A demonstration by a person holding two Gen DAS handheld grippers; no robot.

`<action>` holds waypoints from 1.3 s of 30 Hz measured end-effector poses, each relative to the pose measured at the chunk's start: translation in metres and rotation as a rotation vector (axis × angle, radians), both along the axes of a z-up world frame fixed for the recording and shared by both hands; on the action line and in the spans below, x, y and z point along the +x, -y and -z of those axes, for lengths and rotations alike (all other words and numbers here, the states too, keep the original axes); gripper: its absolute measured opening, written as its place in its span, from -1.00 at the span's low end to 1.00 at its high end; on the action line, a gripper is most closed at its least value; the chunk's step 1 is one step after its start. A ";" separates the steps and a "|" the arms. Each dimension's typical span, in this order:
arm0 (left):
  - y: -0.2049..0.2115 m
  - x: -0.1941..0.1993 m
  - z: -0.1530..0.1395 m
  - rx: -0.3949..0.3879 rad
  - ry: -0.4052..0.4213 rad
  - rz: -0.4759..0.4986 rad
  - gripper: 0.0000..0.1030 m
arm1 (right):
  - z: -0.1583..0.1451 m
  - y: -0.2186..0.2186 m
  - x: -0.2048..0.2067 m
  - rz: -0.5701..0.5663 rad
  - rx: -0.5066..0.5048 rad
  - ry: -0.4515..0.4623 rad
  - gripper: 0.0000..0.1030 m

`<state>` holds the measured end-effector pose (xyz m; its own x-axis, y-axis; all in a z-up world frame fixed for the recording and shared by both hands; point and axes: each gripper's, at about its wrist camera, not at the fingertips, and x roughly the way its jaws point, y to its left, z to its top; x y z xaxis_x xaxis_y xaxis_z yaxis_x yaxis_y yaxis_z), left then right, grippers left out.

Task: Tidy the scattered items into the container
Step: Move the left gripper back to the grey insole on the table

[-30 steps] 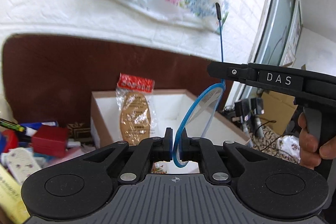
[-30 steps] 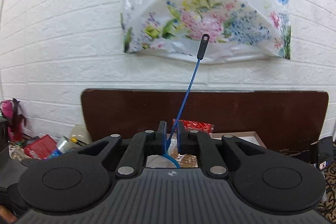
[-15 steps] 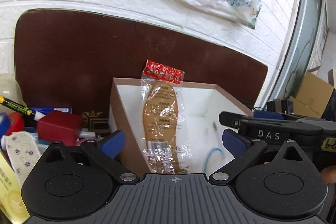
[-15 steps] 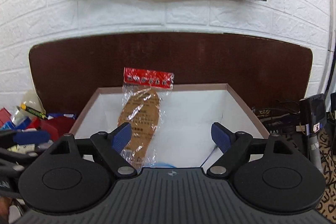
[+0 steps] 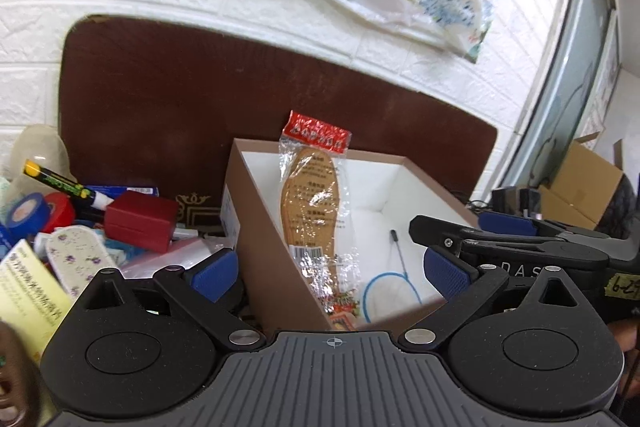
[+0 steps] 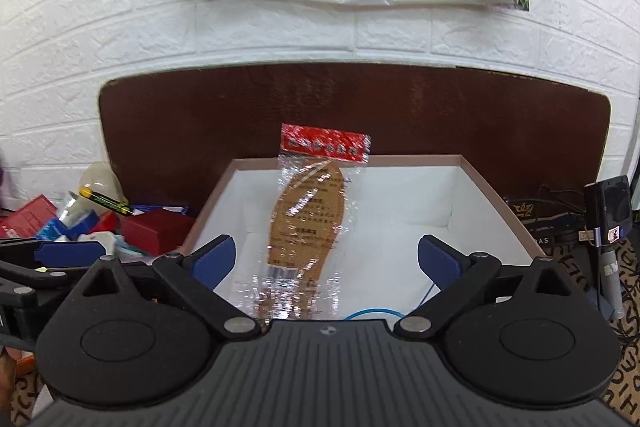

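We see a brown cardboard box [image 5: 272, 247] with smooth white inner walls. Inside it, a tan insole in crinkled clear wrap [image 5: 316, 211] leans on the far wall, and a blue-rimmed round swatter [image 5: 390, 287] lies flat on the floor. Left gripper [image 5: 330, 267]: fingers spread wide, empty. Right gripper [image 6: 326, 259]: jaws opening, nothing pinched. Only the left view shows the swatter whole. Left of the box crowd a red case [image 5: 140, 221] and tape rolls [image 5: 40, 213].
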<state>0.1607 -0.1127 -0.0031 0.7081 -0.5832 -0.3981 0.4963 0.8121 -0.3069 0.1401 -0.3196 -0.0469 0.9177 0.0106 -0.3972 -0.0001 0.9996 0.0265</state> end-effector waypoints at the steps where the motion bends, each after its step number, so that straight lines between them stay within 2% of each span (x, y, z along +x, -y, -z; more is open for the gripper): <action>1: -0.006 -0.007 -0.002 -0.003 -0.002 0.005 1.00 | -0.002 -0.004 -0.005 -0.010 -0.002 0.007 0.92; 6: -0.042 -0.050 -0.002 -0.011 -0.021 -0.020 1.00 | -0.004 -0.027 -0.038 -0.076 -0.003 0.032 0.94; 10: -0.079 -0.088 0.020 0.011 -0.068 -0.082 1.00 | 0.013 -0.054 -0.065 -0.137 -0.018 0.018 0.94; 14: -0.108 -0.122 0.060 0.068 -0.179 -0.156 1.00 | 0.044 -0.081 -0.086 -0.189 -0.041 -0.035 0.94; 18: -0.126 -0.141 0.096 0.043 -0.314 -0.192 1.00 | 0.079 -0.104 -0.096 -0.231 -0.034 -0.126 0.94; 21: -0.128 -0.148 0.108 0.041 -0.360 -0.185 1.00 | 0.098 -0.117 -0.100 -0.239 -0.041 -0.174 0.94; 26: -0.120 -0.152 0.112 0.061 -0.345 -0.141 1.00 | 0.109 -0.125 -0.104 -0.251 -0.020 -0.219 0.92; 34: -0.113 -0.153 0.117 0.111 -0.301 -0.131 0.92 | 0.115 -0.126 -0.106 -0.247 -0.020 -0.245 0.88; 36: -0.109 -0.153 0.118 0.152 -0.281 -0.142 0.81 | 0.115 -0.127 -0.107 -0.250 -0.026 -0.244 0.88; 39: -0.097 -0.156 0.119 0.269 -0.229 -0.158 0.60 | 0.117 -0.128 -0.105 -0.252 -0.028 -0.254 0.88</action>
<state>0.0044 -0.0160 -0.1219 0.6556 -0.3277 -0.6803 0.3021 0.9395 -0.1614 0.0346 -0.1917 -0.1643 0.7593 0.2100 -0.6159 -0.2440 0.9693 0.0298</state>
